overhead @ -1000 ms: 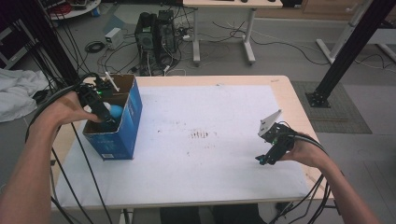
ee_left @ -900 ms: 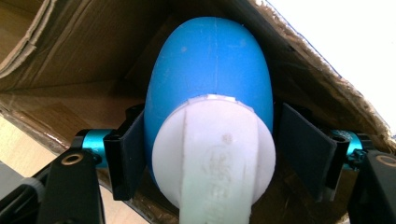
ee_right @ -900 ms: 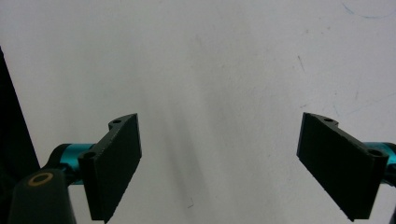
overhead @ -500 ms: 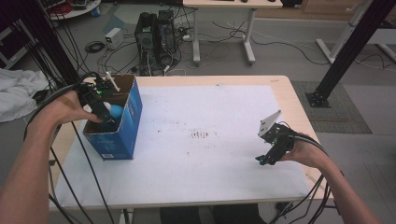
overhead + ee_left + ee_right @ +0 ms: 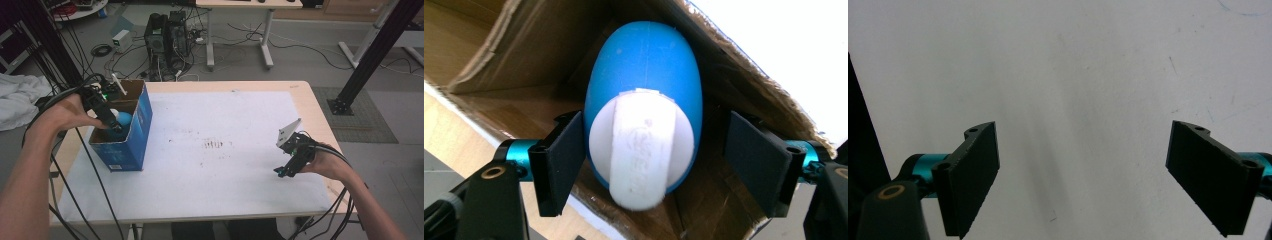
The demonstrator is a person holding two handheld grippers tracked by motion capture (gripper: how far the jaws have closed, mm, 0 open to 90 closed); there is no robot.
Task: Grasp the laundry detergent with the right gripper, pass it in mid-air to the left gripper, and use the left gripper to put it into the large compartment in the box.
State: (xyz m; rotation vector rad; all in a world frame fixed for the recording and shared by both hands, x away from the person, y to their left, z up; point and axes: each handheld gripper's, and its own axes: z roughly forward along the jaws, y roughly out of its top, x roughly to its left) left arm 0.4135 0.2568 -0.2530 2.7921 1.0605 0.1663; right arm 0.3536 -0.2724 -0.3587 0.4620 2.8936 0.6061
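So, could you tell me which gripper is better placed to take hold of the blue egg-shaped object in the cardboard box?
Left. The left gripper already has its open jaws either side of the blue egg-shaped object at the cardboard box; one jaw looks to touch it. The right gripper hangs open over the white table cover, far across.

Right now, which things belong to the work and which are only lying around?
In the job:
- left hand-held gripper
- blue egg-shaped object
- blue cardboard box

Just around:
- right hand-held gripper, open over the white table cover
- computer towers
- white cloth
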